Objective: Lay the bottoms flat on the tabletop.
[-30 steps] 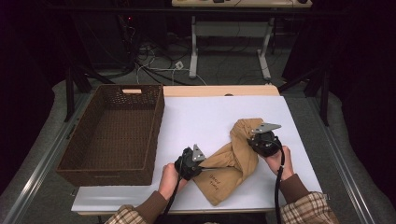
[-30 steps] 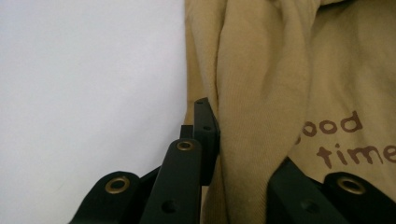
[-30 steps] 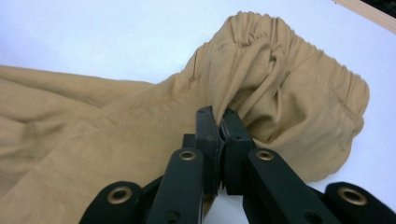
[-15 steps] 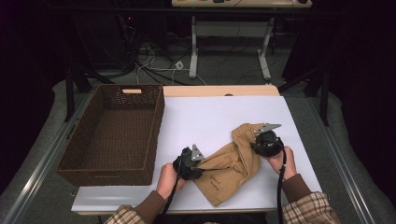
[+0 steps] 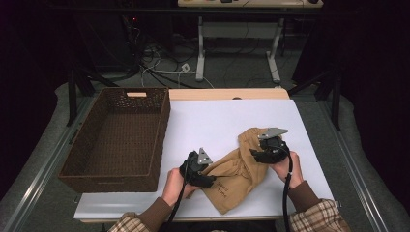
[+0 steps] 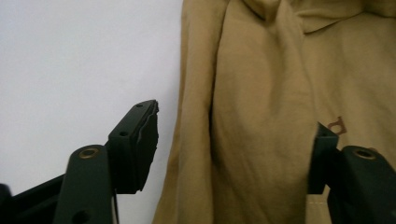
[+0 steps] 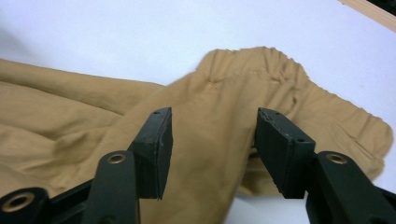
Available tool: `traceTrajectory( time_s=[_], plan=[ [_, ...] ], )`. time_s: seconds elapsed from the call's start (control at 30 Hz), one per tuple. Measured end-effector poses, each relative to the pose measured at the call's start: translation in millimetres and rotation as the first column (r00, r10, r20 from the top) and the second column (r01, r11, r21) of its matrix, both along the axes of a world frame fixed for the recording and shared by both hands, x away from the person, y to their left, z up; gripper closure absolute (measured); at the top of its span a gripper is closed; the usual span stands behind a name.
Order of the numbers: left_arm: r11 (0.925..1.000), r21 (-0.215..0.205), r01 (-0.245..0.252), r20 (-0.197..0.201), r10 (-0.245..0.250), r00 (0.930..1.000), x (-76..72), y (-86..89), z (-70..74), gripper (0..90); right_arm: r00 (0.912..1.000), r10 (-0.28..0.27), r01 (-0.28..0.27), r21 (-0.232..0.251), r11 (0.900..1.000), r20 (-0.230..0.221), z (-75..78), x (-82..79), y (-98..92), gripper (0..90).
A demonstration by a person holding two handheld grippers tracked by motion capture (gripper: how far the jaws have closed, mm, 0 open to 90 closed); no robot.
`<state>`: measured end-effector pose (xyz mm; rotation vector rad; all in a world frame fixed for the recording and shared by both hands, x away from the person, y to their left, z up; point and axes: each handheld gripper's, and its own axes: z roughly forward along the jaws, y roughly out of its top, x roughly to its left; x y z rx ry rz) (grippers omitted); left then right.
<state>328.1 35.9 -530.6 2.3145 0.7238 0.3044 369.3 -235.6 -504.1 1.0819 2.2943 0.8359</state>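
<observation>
A tan garment, maybe a pair of trousers or a skirt with an elastic waistband, lies bunched on the near right part of the white table. It is folded over itself in a rough way, with the gathered waistband at the far right end and the other end close to the near edge of the table.

The left gripper rests at the near left edge of the cloth. Its jaws have just been opening; they stand apart over a fold of the fabric, and the pads do not press on it. The right gripper is at the far right end, above the waistband. Its jaws have also just been opening, and the cloth lies below and between them, not pinched.

To the left stands a brown wicker basket, and nothing is inside it.

I think one fold is just finished and both grippers have released the cloth. The bundle does not look very tidy yet, so perhaps one more fold or some smoothing is left, and probably then the garment must go into the basket, which is not yet done.
</observation>
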Motion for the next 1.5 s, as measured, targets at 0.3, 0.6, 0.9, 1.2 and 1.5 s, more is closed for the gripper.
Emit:
traceTrajectory(
  time_s=[0.3, 0.6, 0.9, 1.2, 1.5],
  plan=[
    [0.9996, -0.025, 0.013, 0.004, -0.013, 0.9999, -4.5, -0.9, 8.5, 24.7, 0.9975, 0.061, -0.062, -0.001, 0.998, -0.034, -4.3, -2.1, 19.4, 39.7],
    [0.997, -0.072, 0.028, -0.006, -0.029, 0.9996, -6.0, -0.1, 16.1, 15.9, 0.9877, 0.108, -0.111, -0.019, 0.994, -0.113, -19.5, 2.5, 30.9, 39.2],
    [0.9966, -0.082, 0.005, -0.007, -0.006, 1.0, -3.1, 2.1, 17.3, 12.9, 0.9813, 0.13, -0.134, -0.015, 0.991, -0.141, -25.6, 3.1, 33.5, 48.1],
    [0.9974, -0.054, -0.047, -0.041, 0.045, 0.9982, 8.4, 1.7, 3.8, 23.2, 0.9801, 0.138, -0.142, -0.019, 0.99, -0.143, -26.0, 0.9, 31.1, 84.5],
    [0.9995, -0.022, -0.024, -0.06, 0.022, 0.9979, 11.4, -1.2, -8.8, 51.1, 0.989, 0.101, -0.106, -0.042, 0.993, -0.108, -17.3, -4.6, 18.7, 86.5]
  ],
)
